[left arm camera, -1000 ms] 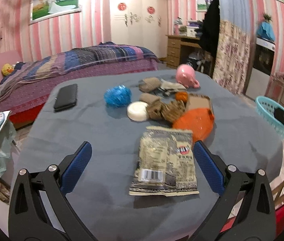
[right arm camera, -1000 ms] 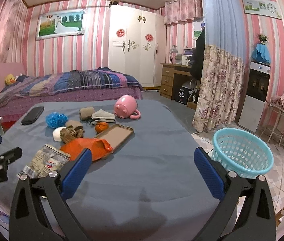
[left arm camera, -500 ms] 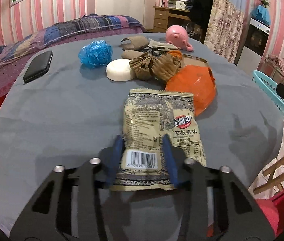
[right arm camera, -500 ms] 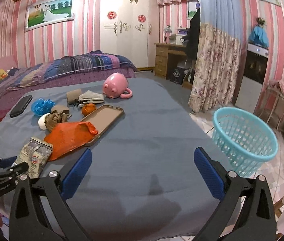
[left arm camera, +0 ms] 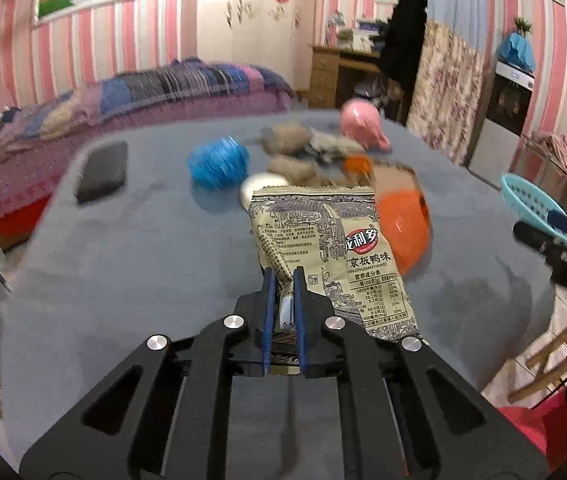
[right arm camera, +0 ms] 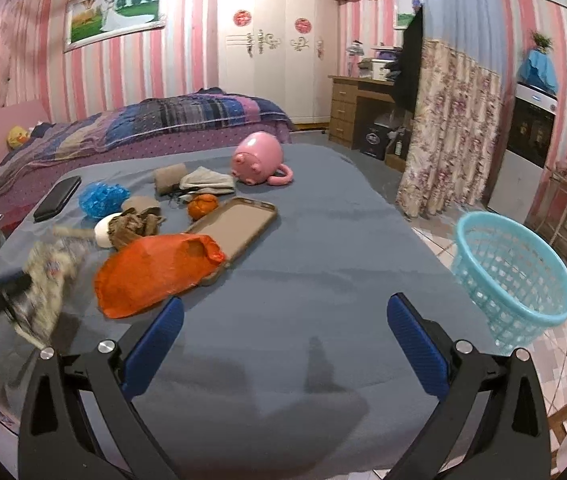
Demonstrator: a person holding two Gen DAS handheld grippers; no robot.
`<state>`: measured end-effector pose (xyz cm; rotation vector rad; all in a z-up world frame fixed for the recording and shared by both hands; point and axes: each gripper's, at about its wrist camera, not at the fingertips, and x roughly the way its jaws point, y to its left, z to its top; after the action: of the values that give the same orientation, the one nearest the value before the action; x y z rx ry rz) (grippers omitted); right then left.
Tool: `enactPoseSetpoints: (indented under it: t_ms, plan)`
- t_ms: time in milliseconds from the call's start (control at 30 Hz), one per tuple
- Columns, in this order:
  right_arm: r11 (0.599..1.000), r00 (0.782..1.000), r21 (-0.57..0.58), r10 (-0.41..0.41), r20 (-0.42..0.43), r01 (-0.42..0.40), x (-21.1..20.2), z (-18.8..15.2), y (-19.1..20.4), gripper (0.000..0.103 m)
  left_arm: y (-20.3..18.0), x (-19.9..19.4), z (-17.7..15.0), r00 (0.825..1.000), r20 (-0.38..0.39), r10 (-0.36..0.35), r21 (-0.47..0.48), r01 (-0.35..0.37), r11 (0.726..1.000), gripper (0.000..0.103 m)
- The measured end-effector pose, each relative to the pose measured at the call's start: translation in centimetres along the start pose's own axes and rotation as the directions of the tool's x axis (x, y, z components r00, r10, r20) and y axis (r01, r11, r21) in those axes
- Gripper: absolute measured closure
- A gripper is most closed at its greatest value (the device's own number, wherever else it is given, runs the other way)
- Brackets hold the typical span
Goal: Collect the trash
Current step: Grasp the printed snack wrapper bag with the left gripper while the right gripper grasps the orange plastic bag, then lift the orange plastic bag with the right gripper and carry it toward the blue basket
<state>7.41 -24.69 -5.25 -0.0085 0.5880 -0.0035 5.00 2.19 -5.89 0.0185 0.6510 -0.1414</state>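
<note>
Pads (left arm camera: 298, 300) nearly together, pinching one crumpled bottom corner of the wrapper (left arm camera: 325, 240); left gripper (left arm camera: 283, 304) thus closed on it, wrapper standing up off the table (left arm camera: 123, 260) above the near edge, printed face to the camera; blurred in the right view as wrapper (right arm camera: 49, 276) at the table's left edge. Risk, as a judgement: thin hold on a slick foil corner; could slip out on a quick swing toward the basket (right arm camera: 515, 272); light and flat, so likely to flutter and miss the rim or land on the floor. Could also brush the orange bag (right arm camera: 159, 268) just behind and drag it along. Basket off the table's right edge, on the floor, so a long carry across. Left gripper low over the near edge, pointing toward the far edge, roughly level. Right gripper (right arm camera: 283, 344) spread wide, holding nothing, hovering over the near right part of the table, well apart from the clutter; aimed between bag and basket.
</note>
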Motion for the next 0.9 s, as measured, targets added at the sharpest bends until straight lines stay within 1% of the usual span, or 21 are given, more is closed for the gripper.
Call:
enactPoseSetpoints:
  t_ms: [33,100,200,300,333,367,467,500,533,567,600,667,700,733,767,833,900]
  plan:
    - [1.000,1.000,-0.016,0.011,-0.001,-0.011,0.4,0.3,0.6,0.004,0.7,-0.3,0.4,1.000,0.017,0.018,-0.001,-0.018,1.000,0.095]
    - [0.999,0.999,-0.039,0.038,-0.007,-0.038,1.2,0.6,1.7,0.004,1.7,-0.3,0.9,0.998,0.027,0.049,-0.008,-0.049,0.999,0.095]
    - [0.992,0.994,-0.061,0.106,-0.041,-0.108,3.0,0.9,3.3,0.004,3.8,0.1,1.4,0.996,0.018,0.089,-0.023,-0.089,0.996,0.095]
    - [0.986,0.988,-0.088,0.139,-0.066,-0.145,4.7,1.1,4.9,0.004,5.3,0.3,1.5,0.992,0.017,0.126,-0.030,-0.125,0.992,0.095]
    - [0.984,0.986,-0.090,0.148,-0.074,-0.154,5.2,1.3,5.3,0.006,5.8,0.3,1.5,0.991,0.015,0.133,-0.036,-0.133,0.990,0.095]
    - [0.982,0.984,-0.086,0.159,-0.083,-0.166,5.8,1.5,5.5,0.010,6.1,0.2,1.5,0.990,0.014,0.139,-0.040,-0.138,0.990,0.095]
    - [0.978,0.976,-0.072,0.189,-0.110,-0.197,7.3,2.2,5.9,0.019,6.9,0.0,1.8,0.987,0.025,0.157,-0.037,-0.156,0.987,0.095]
    - [0.976,0.973,-0.074,0.196,-0.124,-0.206,7.9,2.4,6.1,0.021,7.0,-0.1,1.9,0.986,0.031,0.164,-0.032,-0.163,0.986,0.095]
    - [0.974,0.970,-0.078,0.203,-0.134,-0.214,8.4,2.4,6.2,0.026,7.0,0.0,2.1,0.986,0.033,0.166,-0.030,-0.165,0.986,0.095]
    - [0.969,0.964,-0.081,0.218,-0.154,-0.232,9.0,2.4,6.3,0.034,7.1,0.2,2.2,0.986,0.034,0.164,-0.030,-0.163,0.986,0.095]
    - [0.965,0.956,-0.077,0.236,-0.172,-0.252,9.5,2.4,6.4,0.039,7.1,0.2,2.4,0.986,0.035,0.162,-0.032,-0.161,0.987,0.095]
    - [0.951,0.937,-0.051,0.290,-0.195,-0.305,10.1,2.3,6.5,0.060,7.0,0.2,2.6,0.986,0.041,0.162,-0.030,-0.161,0.987,0.095]
    - [0.946,0.931,-0.042,0.308,-0.194,-0.322,10.1,2.4,6.5,0.066,6.9,0.2,2.7,0.986,0.044,0.161,-0.029,-0.160,0.987,0.095]
    - [0.943,0.929,-0.040,0.317,-0.192,-0.330,10.0,2.4,6.5,0.078,6.9,0.3,2.8,0.986,0.045,0.160,-0.031,-0.158,0.987,0.095]
    - [0.944,0.932,-0.045,0.313,-0.186,-0.326,9.8,2.5,6.4,0.090,6.8,0.4,2.8,0.986,0.045,0.158,-0.032,-0.157,0.987,0.095]
    - [0.947,0.935,-0.059,0.301,-0.186,-0.317,9.6,2.6,6.2,0.098,6.6,0.6,2.8,0.987,0.043,0.152,-0.032,-0.151,0.988,0.095]
    - [0.947,0.936,-0.059,0.302,-0.179,-0.317,9.3,2.7,5.6,0.101,6.4,0.7,2.9,0.988,0.042,0.152,-0.030,-0.150,0.988,0.095]
